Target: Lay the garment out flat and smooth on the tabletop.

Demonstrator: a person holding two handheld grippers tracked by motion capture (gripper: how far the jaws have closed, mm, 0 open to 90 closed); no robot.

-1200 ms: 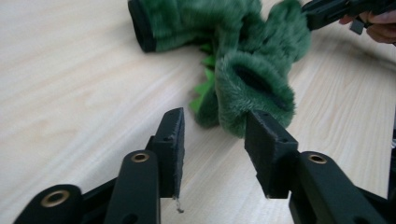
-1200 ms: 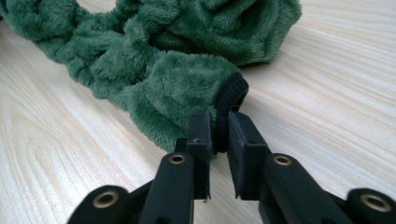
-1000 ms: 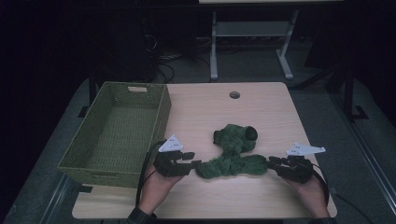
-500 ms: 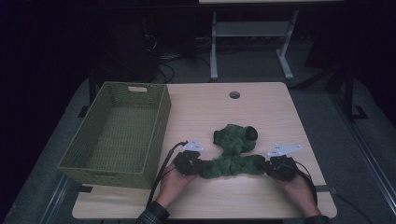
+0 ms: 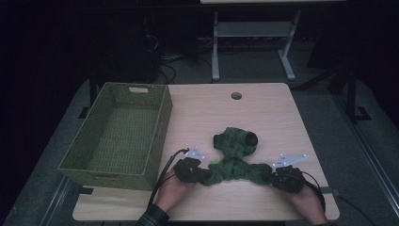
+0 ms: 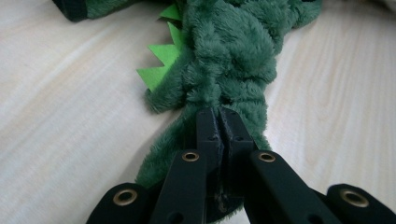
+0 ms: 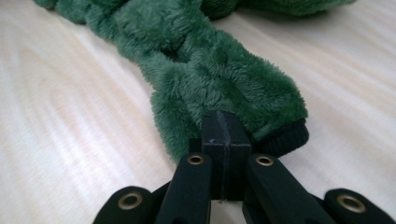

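Observation:
A dark green plush garment (image 5: 234,143) lies bunched on the wooden table (image 5: 273,113), with two sleeve-like ends stretching left and right along the near side. My left gripper (image 5: 207,176) is shut on the left end. In the left gripper view its jaws (image 6: 218,114) meet in the fur (image 6: 224,56), beside a row of bright green felt spikes (image 6: 163,58). My right gripper (image 5: 269,178) is shut on the right end. In the right gripper view its jaws (image 7: 222,122) pinch the fur (image 7: 210,65) just beside a dark ribbed cuff (image 7: 289,137).
A woven green basket (image 5: 162,117) with nothing in it stands at the table's left side, close to my left hand. A round cable hole (image 5: 236,95) sits near the far edge. Behind the table are dark floor and a metal stand (image 5: 251,33).
Both hands have moved inward and down onto the ends of the garment. Both sets of jaws have closed on the fur.

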